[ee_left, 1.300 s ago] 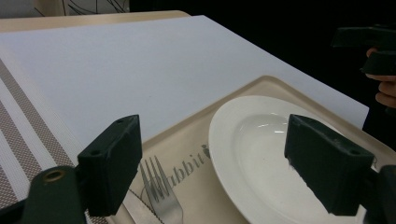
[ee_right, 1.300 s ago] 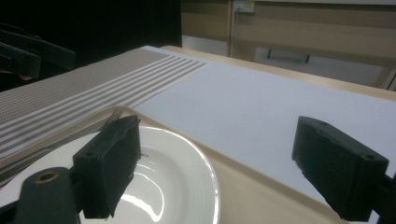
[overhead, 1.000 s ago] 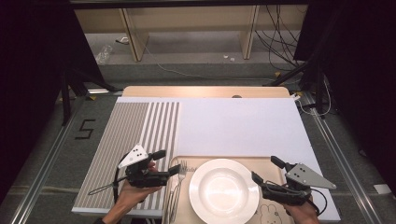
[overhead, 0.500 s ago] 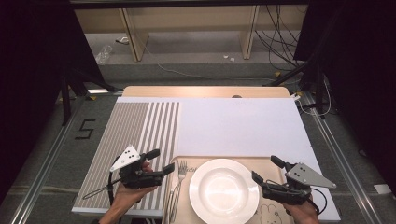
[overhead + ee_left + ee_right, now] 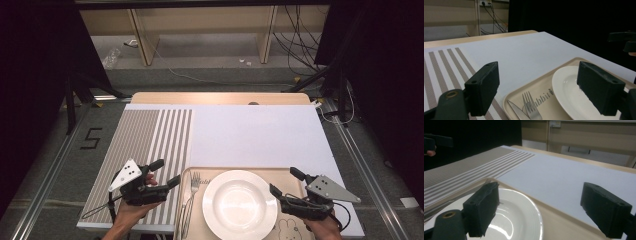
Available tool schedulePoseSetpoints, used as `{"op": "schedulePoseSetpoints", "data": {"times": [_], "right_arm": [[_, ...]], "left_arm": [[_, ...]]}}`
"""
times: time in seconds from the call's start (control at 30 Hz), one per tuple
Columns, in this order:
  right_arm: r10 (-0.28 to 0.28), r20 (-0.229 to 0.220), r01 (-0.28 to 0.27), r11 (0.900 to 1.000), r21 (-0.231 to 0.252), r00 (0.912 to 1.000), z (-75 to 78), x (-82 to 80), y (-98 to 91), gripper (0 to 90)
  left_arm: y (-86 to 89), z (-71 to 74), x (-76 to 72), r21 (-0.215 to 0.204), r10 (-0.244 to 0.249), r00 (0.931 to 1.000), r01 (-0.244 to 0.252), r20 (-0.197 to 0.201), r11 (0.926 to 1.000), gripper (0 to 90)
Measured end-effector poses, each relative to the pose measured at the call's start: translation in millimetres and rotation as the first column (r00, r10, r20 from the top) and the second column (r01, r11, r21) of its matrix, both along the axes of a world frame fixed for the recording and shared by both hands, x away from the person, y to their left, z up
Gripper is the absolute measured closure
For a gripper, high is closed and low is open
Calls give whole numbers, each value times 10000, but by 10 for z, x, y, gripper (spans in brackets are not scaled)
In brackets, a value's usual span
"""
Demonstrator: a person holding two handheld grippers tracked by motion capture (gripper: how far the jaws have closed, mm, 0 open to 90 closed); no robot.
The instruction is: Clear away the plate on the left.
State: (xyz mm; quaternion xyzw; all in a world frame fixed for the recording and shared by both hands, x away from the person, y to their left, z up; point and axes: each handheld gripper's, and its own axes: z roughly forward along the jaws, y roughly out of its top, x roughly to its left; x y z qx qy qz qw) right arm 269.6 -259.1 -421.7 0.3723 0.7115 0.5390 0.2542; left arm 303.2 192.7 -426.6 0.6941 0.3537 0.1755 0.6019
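Here the white plate (image 5: 239, 204) served as the landmark: it sat in the middle of a beige tray (image 5: 260, 173) at the near edge of the desk (image 5: 260, 135), which was covered by a pale mat with a band of grey stripes on its left part. Just left of the plate, on the same tray, lay a fork (image 5: 191, 192) and a knife (image 5: 517, 111) side by side, the knife on the outer side; the tines pointed away from the person. Printed lettering showed on the tray between the fork and the plate, and a rabbit drawing at the tray's near right corner.

The left tongs (image 5: 166, 174) hung left of the plate, just beyond the tray's left edge and over the striped part of the mat, held in the person's left hand (image 5: 131, 210). Their jaws stood wide apart with nothing between them; in the left gripper view they framed the fork, the knife and the plate's left rim.

The right tongs (image 5: 286, 182) hung just right of the plate, over the tray's right side, in the person's right hand (image 5: 325, 229). Their jaws were likewise spread wide and empty, one above the plate's rim in the right gripper view, the other over the mat beyond the tray.
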Motion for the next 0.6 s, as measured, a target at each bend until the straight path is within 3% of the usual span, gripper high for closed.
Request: {"op": "schedulePoseSetpoints", "data": {"times": [0.07, 0.6], "right_arm": [[-6, -18, 6, 10000, 3, 10000, 0, 2, -2, 162], [26, -1, -26, 10000, -16, 10000, -1, 2, -1, 162]], "left_arm": [[17, -3, -9, -6, 125, 9998, -125, 162, 9999, 180], [6, -5, 1, -7, 69, 10000, -69, 58, 10000, 172]]}}
